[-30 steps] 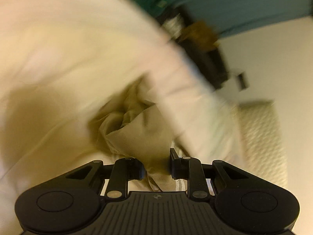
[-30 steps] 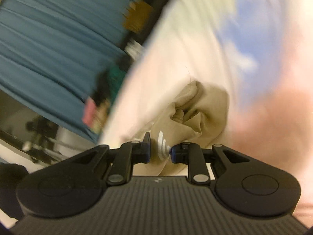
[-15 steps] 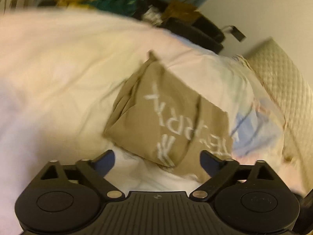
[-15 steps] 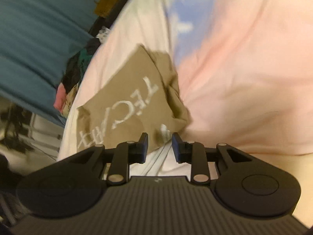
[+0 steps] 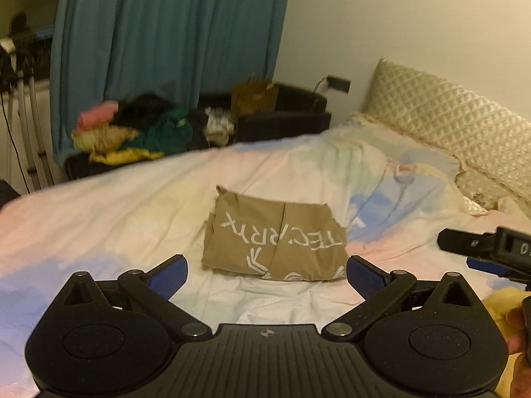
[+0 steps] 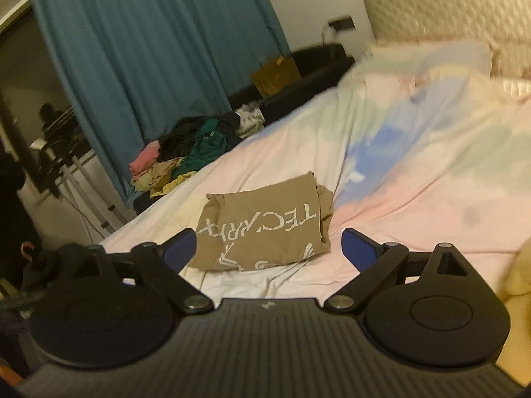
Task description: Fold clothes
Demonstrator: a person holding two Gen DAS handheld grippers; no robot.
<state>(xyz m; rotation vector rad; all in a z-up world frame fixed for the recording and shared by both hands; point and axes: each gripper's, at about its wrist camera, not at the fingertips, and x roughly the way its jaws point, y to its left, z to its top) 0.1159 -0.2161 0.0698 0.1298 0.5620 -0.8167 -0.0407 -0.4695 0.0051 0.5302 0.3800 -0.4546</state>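
While both hand-held grippers, left [image 5: 267, 273] and right [image 6: 268, 243], stand released, the folded tan garment [image 5: 273, 240] lies mid-frame on the bed [image 5: 99, 219]; next, fetch another garment.

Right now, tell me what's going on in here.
A person with a gripper in each hand is folding clothes on a bed. A tan garment with white lettering lies folded into a compact rectangle on the pastel bedspread. The left gripper and right gripper are both open and empty, held back from it. A pile of unfolded clothes sits beyond the bed, by the blue curtain.
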